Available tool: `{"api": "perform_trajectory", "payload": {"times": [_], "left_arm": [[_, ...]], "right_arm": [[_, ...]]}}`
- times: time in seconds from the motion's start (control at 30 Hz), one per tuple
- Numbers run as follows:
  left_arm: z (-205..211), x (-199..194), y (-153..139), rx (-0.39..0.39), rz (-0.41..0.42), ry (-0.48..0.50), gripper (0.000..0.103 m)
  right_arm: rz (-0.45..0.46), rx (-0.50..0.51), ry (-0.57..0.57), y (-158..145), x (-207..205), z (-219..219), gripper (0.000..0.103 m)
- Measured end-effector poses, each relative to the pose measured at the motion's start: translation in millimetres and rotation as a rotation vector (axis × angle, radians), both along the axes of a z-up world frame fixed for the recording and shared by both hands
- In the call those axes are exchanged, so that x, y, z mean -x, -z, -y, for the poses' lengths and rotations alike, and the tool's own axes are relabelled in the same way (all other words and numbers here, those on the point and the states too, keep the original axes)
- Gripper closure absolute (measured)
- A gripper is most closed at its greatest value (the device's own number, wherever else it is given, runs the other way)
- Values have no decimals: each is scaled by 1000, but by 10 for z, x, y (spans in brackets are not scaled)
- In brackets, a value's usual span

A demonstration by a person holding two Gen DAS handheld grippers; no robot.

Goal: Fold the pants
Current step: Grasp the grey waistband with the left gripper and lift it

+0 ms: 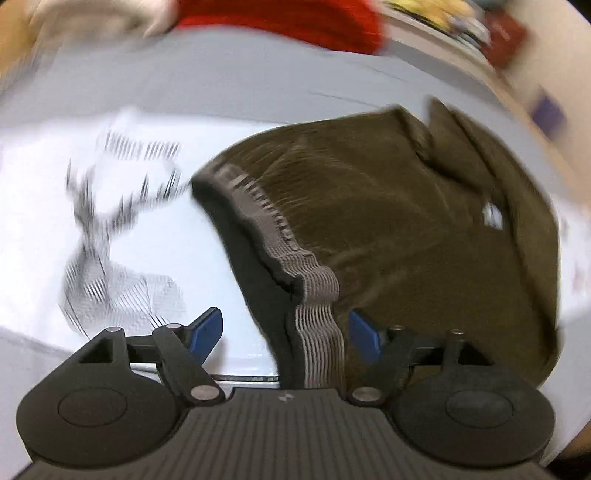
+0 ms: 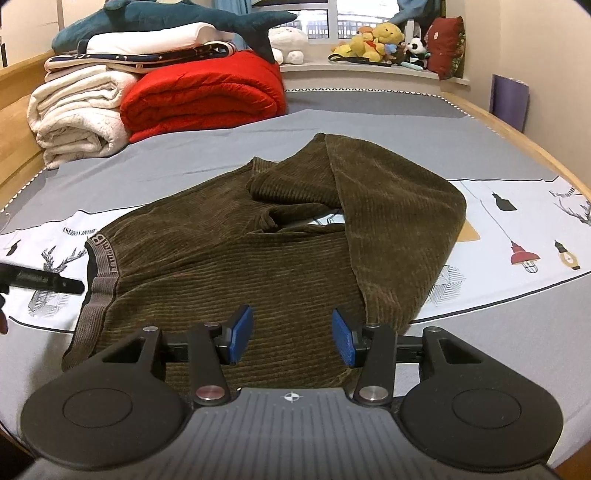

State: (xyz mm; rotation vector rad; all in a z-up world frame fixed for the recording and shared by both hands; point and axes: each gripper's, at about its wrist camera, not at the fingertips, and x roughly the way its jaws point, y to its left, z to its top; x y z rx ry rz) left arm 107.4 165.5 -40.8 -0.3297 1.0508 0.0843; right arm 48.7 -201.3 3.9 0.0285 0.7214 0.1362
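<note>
In the left wrist view, which was smeared by motion blur, the left gripper had its jaws spread wide, with the grey ribbed waistband of the pants running down between the two blue pads; neither pad touched the fabric. The olive-brown corduroy pants lay on the bed, spreading away to the right of the waistband, over a white printed sheet whose dark line drawings were too blurred to read. A red quilt showed as a streak along the far edge. In the right wrist view, sharp and steady, the right gripper hovered over the near part of the pants with its jaws wide apart and nothing between them but the corduroy below; whether the pads touched the cloth could not be told. The pants lay across the middle of the bed, waistband at the left, and one leg was turned back over the body of the garment, forming a loose fold at the right. The tip of the left gripper reached in from the left edge, just beside the waistband. At the head of the bed stood a stack of folded white blankets beside the red quilt, with a plush shark on top, and soft toys lined the windowsill.
</note>
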Motion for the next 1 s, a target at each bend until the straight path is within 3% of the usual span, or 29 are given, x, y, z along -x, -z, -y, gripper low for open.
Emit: {"api": "perform_trajectory", "payload": {"times": [0.07,0.13,0.33,0.47,0.53,0.67,0.8,1.0], "left_arm": [[-88,-74,58,47,-33,-53,17],[-57,-146,168,43,-97,-57,17],[195,-287,295,104,-170,41,17],[376,-328,390,21,-184,102,20],[434,-337,386,-8,-167,116,25],[434,-311,391,-59,-150,115,53],[461,-252,290,-82,-90,146,71],[427,-52,112,-98,-9,178,79]], "right_arm": [[-11,-4,5,14,-24,27,52],[-21,-8,10,31,-51,48,52],[-37,-7,12,61,-77,54,48],[-40,2,4,69,-75,41,48],[-40,5,5,72,-70,49,48],[-46,8,14,85,-68,72,48],[-47,19,22,91,-67,78,48],[-70,-16,64,110,-17,73,48]]}}
